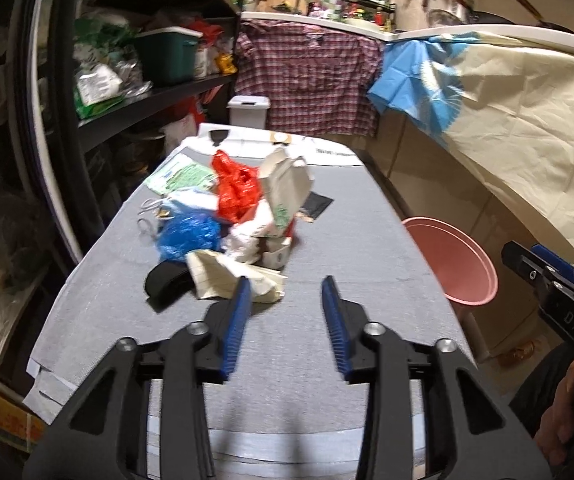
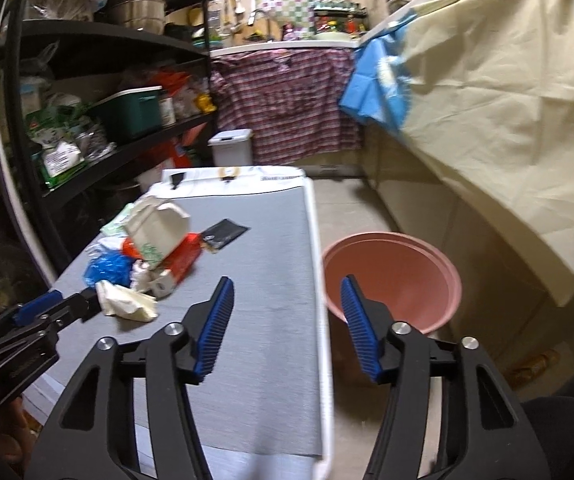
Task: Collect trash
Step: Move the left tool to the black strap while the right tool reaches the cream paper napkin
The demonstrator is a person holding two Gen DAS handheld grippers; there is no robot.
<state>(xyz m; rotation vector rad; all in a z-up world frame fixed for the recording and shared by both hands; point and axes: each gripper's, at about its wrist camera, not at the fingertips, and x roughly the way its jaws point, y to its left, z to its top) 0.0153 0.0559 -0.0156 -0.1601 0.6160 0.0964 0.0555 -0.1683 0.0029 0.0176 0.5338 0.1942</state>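
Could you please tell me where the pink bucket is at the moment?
The pink bucket stands on the floor just right of the grey-topped table, below the cream sheet; in the left wrist view it sits at the table's right edge.

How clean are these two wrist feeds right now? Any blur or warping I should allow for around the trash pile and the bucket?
Left wrist view: trash pile slightly motion-smeared, shelf bowed by the fisheye, corners dark. Right wrist view: pink bucket fairly sharp, cream cloth at right blurred and stretched, left edge in shadow.
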